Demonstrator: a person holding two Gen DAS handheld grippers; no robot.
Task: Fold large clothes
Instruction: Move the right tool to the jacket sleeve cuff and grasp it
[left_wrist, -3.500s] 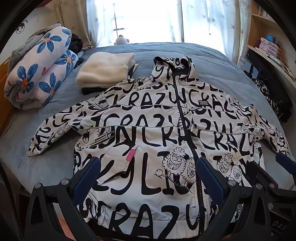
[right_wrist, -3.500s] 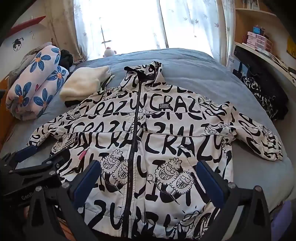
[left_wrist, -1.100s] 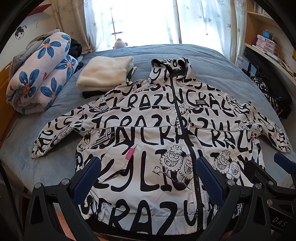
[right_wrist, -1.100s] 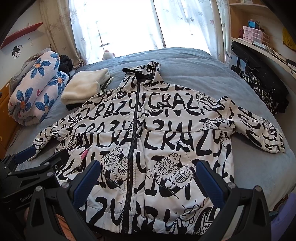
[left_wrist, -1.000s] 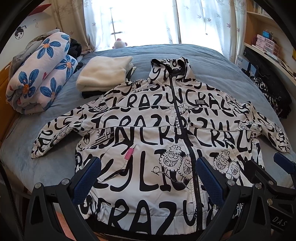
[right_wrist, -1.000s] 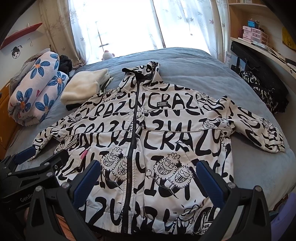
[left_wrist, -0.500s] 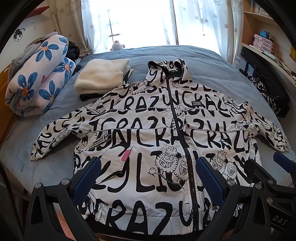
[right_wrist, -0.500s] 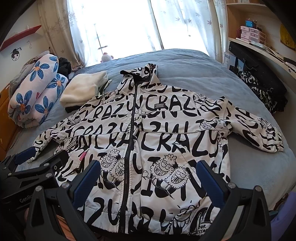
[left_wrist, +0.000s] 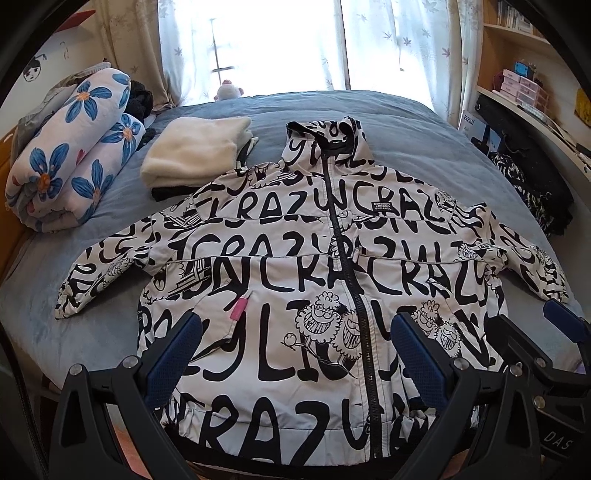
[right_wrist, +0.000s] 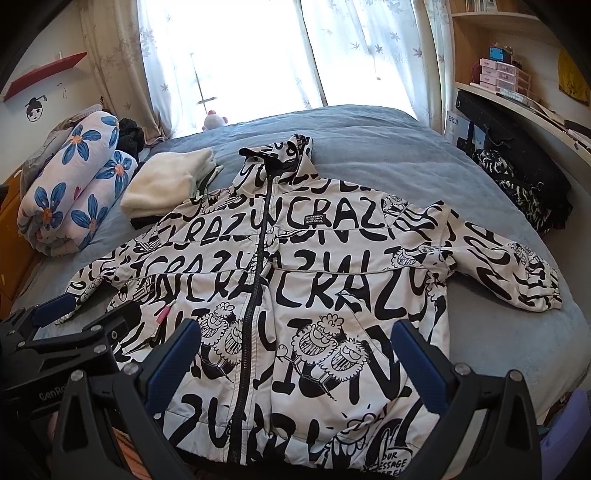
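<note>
White-and-black jacket (left_wrist: 295, 280) lies flat on bed (left_wrist: 424, 147), hem nearest, zipper running away; left gripper (left_wrist: 291, 347) and right gripper (right_wrist: 295, 347) fingers spread wide, empty.

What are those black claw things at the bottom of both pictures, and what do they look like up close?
They are two handheld grippers. The left gripper and right gripper each have angular matte-black frames with silver screws and two fingers lined with dark blue pads. The right one carries white lettering "DAS"; the left one shows "GenRo", cut off. No cables or sleeves show.
</note>
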